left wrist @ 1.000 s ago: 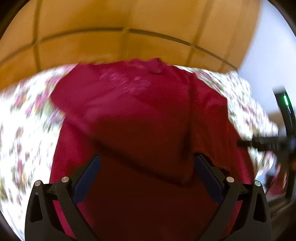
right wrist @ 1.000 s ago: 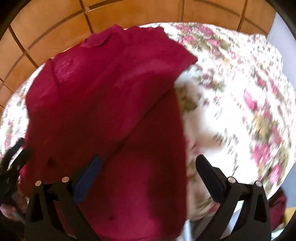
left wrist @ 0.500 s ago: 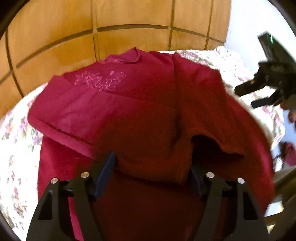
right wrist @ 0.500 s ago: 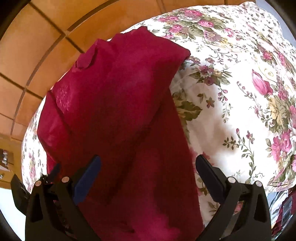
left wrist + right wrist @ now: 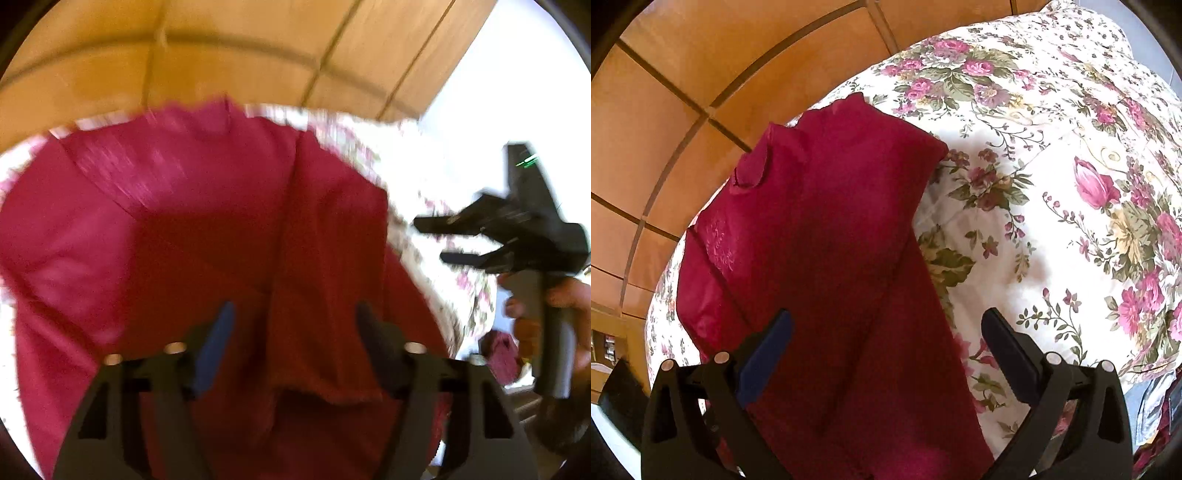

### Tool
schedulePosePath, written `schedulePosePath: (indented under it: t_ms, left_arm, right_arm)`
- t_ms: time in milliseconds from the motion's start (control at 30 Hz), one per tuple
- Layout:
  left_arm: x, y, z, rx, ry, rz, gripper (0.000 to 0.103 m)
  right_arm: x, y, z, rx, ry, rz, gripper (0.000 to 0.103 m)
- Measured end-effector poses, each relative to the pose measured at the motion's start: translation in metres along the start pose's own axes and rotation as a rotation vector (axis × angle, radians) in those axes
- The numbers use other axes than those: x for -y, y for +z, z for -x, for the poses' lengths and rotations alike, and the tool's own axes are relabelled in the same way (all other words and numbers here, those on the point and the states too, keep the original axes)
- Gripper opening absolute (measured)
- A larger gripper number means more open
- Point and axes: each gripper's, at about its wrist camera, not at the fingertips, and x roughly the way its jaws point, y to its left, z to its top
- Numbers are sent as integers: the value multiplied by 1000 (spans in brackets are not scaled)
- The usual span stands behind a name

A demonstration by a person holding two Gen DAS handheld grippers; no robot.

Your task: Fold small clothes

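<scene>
A crimson garment (image 5: 827, 236) with pale embroidery lies partly folded on a floral bedspread (image 5: 1052, 166), its sides turned in over the middle. In the blurred left wrist view the garment (image 5: 192, 236) fills the frame. My left gripper (image 5: 293, 332) is part-open, low over the near hem, with a cloth fold between its fingers but not pinched. My right gripper (image 5: 886, 336) is wide open and empty above the garment's right edge; it also shows in the left wrist view (image 5: 447, 240), held by a hand.
An orange tiled floor (image 5: 683, 92) lies beyond the bed's far edge. Bare floral bedspread stretches to the right of the garment. Another dark red cloth (image 5: 502, 354) lies off the bed's right side. A wooden piece of furniture (image 5: 605, 332) stands at the left.
My left gripper has narrowed and swung over the near hem; its view is now blurred. My right gripper has pulled back to the right, staying open.
</scene>
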Motion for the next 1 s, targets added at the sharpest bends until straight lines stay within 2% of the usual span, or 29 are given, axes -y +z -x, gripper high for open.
schedulePosePath:
  t_ms: [33,67,100,233,267,400,567,667,767,900,1000]
  left_arm:
    - [-1,0,-10,-48,-8,15,44]
    - [-2,-1,-20,-90,-12,29,44]
    - [1,-3,-23,-95,-2,23,43]
    - [14,-3,-14,-100,4,-46,9]
    - [15,0,-11,-106,-9,-50,8]
    - [16,15,4,-101,-67,-43,8]
    - [7,50,26,-50,-128,-7,8]
    - [-8,71,33,-8,-85,19,8]
    - [-42,99,33,17,-30,78,5]
    - [-97,123,19,2,17,190,5]
    - [-136,133,8,-20,81,266,5]
  right_arm:
    - [2,-1,1,3,4,-2,101]
    - [5,-1,2,7,11,-6,101]
    - [7,0,3,11,12,-16,101]
    - [13,4,4,23,12,-34,101]
    - [14,5,3,23,11,-39,101]
    - [17,4,3,28,25,-49,101]
    - [13,4,1,21,24,-45,101]
    - [17,7,-1,12,22,-61,101]
    - [18,6,-2,6,20,-73,101]
    - [19,6,-6,-7,16,-77,101]
    - [21,6,-9,-20,13,-77,101]
